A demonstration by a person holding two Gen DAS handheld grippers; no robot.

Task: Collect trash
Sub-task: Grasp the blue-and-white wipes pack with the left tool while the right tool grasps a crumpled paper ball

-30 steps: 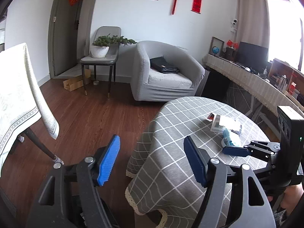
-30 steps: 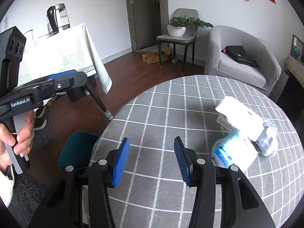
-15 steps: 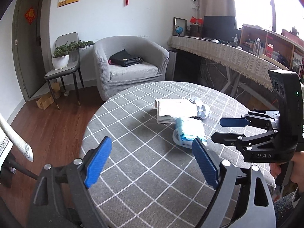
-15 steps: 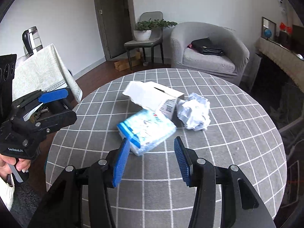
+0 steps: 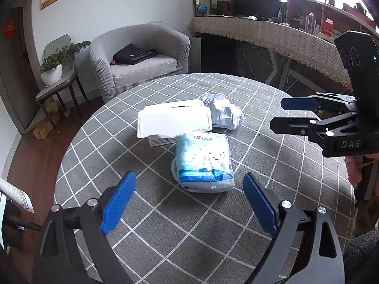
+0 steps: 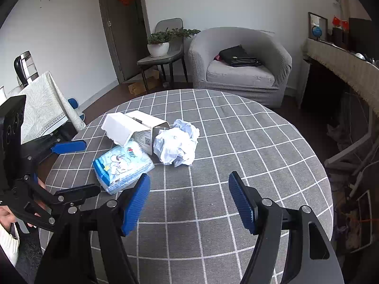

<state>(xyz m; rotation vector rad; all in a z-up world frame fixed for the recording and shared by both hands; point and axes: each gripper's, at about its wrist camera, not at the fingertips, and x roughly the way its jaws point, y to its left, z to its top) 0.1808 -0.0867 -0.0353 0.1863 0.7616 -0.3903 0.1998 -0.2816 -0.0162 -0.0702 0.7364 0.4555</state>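
Note:
Three pieces of trash lie together on the round table with a grey checked cloth (image 5: 260,213) (image 6: 248,142): a blue and white tissue pack (image 5: 204,163) (image 6: 122,163), an open white cardboard box (image 5: 174,120) (image 6: 132,127), and a ball of crumpled white paper (image 5: 225,112) (image 6: 176,145). My left gripper (image 5: 189,203) is open and empty, just short of the tissue pack; it also shows at the left of the right wrist view (image 6: 68,168). My right gripper (image 6: 189,201) is open and empty, above the cloth short of the paper ball; it also shows at the right of the left wrist view (image 5: 298,113).
A grey armchair (image 5: 142,56) (image 6: 239,66) with a black bag stands behind the table. A chair with a potted plant (image 6: 161,45) and a door are at the back left. A long clothed counter (image 5: 272,35) runs along the right. A second clothed table (image 6: 42,108) is at the left.
Both grippers have moved in over the round table, toward the trash. The tissue pack, box and paper ball now sit closer and more central. Both stay open.

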